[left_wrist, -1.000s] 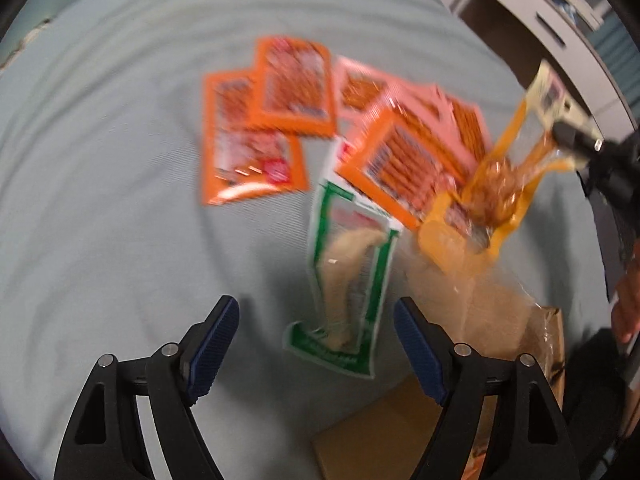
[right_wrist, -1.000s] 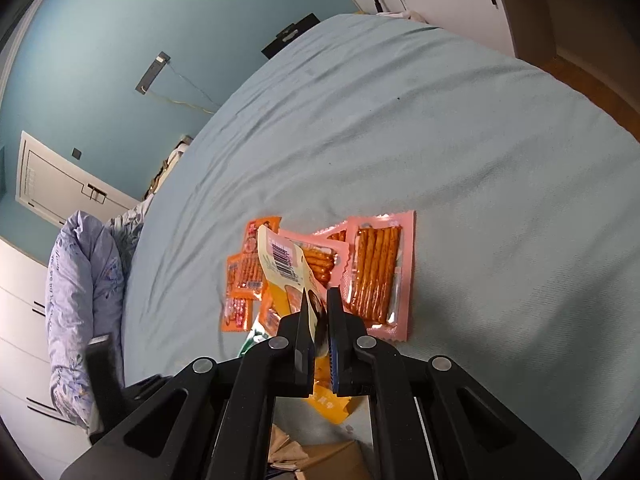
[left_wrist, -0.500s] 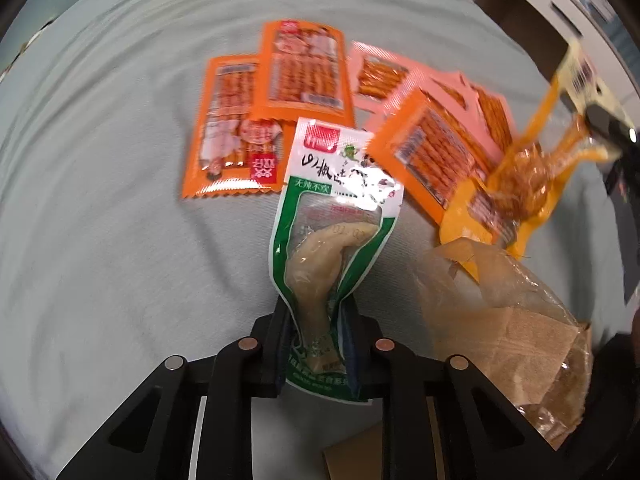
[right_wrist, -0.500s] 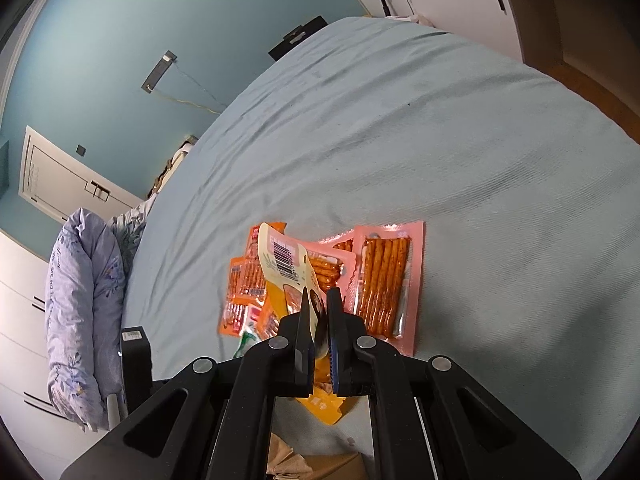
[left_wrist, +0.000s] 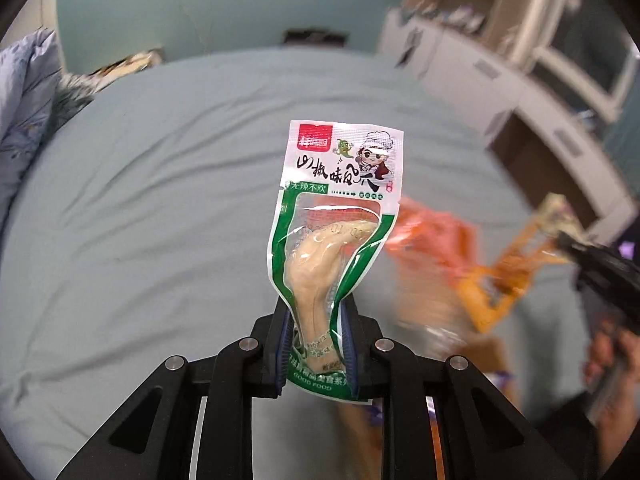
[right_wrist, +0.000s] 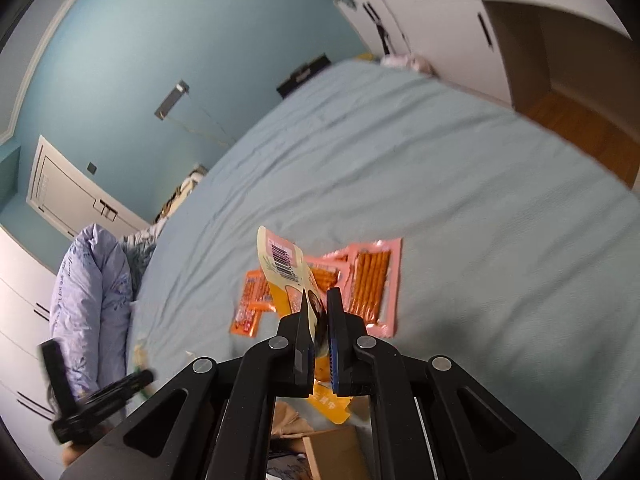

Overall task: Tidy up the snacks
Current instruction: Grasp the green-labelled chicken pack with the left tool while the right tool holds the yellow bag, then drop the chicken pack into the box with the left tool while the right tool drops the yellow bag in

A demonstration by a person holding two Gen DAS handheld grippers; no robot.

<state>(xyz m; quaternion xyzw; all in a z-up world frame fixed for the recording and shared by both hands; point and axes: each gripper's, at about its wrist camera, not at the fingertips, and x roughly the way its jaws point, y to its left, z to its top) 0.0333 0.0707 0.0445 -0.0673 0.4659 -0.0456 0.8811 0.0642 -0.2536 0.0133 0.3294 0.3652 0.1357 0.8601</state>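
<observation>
My left gripper (left_wrist: 316,340) is shut on the bottom of a green and white chicken-foot packet (left_wrist: 338,216) and holds it upright above the bed. My right gripper (right_wrist: 320,320) is shut on a yellow-orange snack packet (right_wrist: 282,264) with a barcode, held in the air; that packet also shows blurred at the right of the left wrist view (left_wrist: 516,260). Several orange and pink snack packets (right_wrist: 372,280) lie on the grey-blue bedsheet (right_wrist: 460,208) beyond the right gripper.
A brown cardboard box (right_wrist: 336,456) sits below the right gripper, at the bed's near edge. A folded purple quilt (right_wrist: 96,296) lies at the left. White cabinets (right_wrist: 460,24) and wooden floor (right_wrist: 580,132) are at the right. The left gripper (right_wrist: 96,404) shows at lower left.
My left gripper closed on the chicken-foot packet and lifted it off the bed, tilting up. My right gripper kept hold of the yellow-orange packet and rose slightly.
</observation>
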